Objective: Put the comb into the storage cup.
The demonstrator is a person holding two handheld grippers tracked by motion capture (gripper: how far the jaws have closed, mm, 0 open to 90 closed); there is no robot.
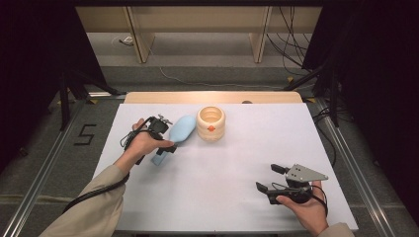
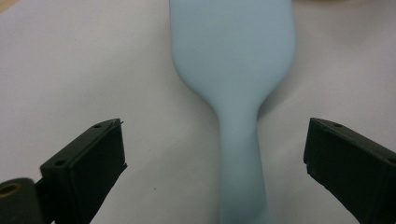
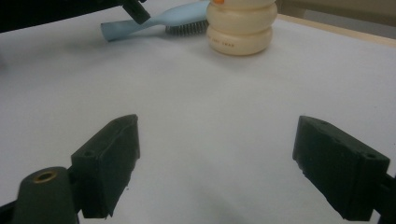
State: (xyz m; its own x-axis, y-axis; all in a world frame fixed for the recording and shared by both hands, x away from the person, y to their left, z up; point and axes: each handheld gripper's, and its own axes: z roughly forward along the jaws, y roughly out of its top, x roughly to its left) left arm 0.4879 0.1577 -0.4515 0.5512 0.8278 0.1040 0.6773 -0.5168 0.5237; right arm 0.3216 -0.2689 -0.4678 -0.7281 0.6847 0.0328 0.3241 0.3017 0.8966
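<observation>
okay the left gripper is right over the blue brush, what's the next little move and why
Probably close the left gripper on the blue brush. Its jaws stand wide open on either side of the narrow handle, which lies between them on the white table, so nothing is gripped yet. The right gripper rests open, well away.

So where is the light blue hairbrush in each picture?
High view: the light blue plastic hairbrush lies left of centre, beside the cream ribbed container, under the left gripper.
Left gripper view: its handle runs up the middle between the open jaws.
Right gripper view: top left, bristles down.
Shared landmark: the white table sheet.
</observation>
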